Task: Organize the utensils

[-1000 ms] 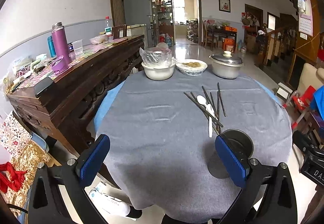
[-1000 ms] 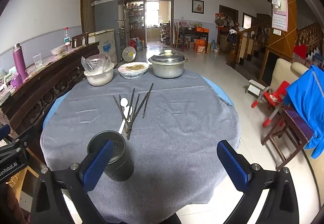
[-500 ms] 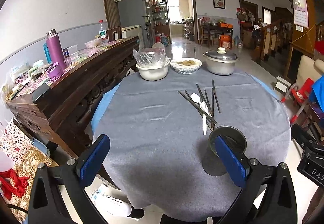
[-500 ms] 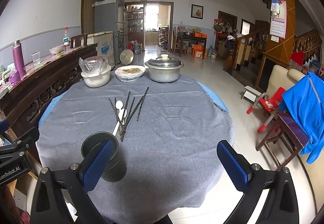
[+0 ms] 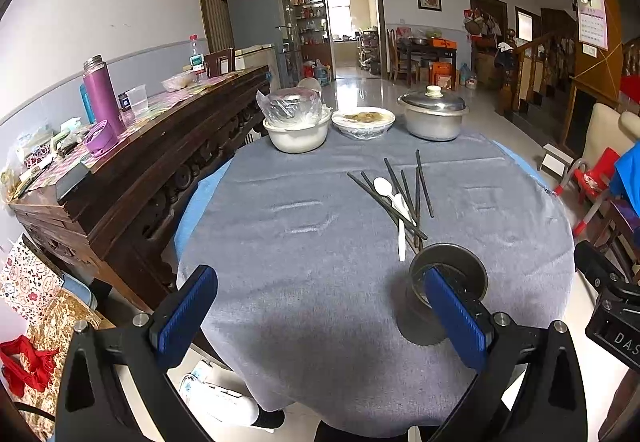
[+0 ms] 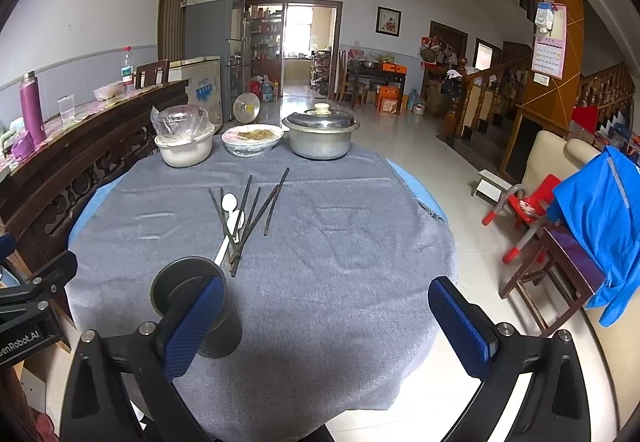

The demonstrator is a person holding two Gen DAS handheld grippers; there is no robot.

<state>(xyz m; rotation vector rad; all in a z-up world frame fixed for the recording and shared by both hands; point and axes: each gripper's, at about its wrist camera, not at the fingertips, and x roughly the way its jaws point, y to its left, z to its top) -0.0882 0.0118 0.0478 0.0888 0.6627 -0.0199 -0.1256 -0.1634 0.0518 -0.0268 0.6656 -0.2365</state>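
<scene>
Several dark chopsticks [image 5: 418, 180] [image 6: 256, 208] and two white spoons [image 5: 385, 187] [image 6: 229, 202] lie in a loose pile mid-table on the grey cloth [image 5: 320, 242]. A dark round utensil holder [image 5: 448, 274] [image 6: 188, 284] stands upright just near the pile's near end. My left gripper [image 5: 320, 314] is open and empty above the table's near edge, its right finger in front of the holder. My right gripper [image 6: 328, 326] is open and empty, its left finger in front of the holder.
A white bowl with a plastic bag [image 5: 296, 130], a dish of food [image 5: 363, 122] and a lidded metal pot [image 5: 434, 118] stand at the table's far edge. A dark wooden sideboard [image 5: 132, 178] runs along the left. Chairs and a blue garment [image 6: 600, 218] stand at the right.
Both grippers have drawn back and risen slightly from the table. The holder and the pile now sit farther away in both views. Nothing on the table moved.
</scene>
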